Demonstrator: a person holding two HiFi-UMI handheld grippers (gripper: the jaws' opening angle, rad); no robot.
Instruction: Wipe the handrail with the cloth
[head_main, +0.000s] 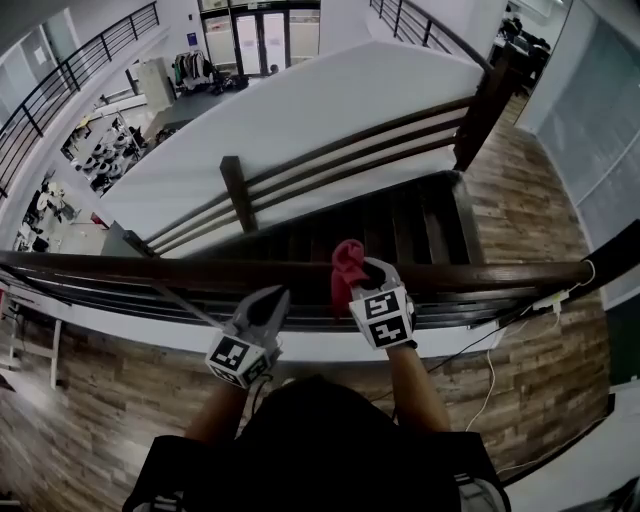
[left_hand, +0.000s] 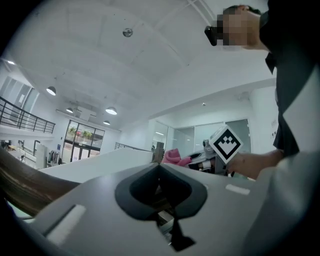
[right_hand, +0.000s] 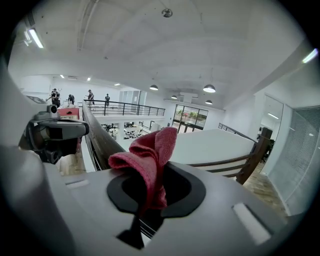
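Observation:
A dark wooden handrail (head_main: 480, 275) runs left to right across the head view, just ahead of both grippers. My right gripper (head_main: 362, 270) is shut on a red cloth (head_main: 346, 262), which is bunched up at the rail's top edge. In the right gripper view the cloth (right_hand: 149, 159) sticks up out of the jaws, and the handrail (right_hand: 98, 136) runs away to the left. My left gripper (head_main: 274, 300) hovers just below the rail, left of the right one, shut with nothing in it. From the left gripper view, the cloth (left_hand: 174, 156) shows past the closed jaws.
Beyond the rail a dark staircase (head_main: 400, 220) drops away, edged by a second wooden railing with posts (head_main: 238, 192). Wood-plank floor (head_main: 90, 400) lies under me. A white cable (head_main: 488, 385) trails across the floor at right. An open hall lies far below at left.

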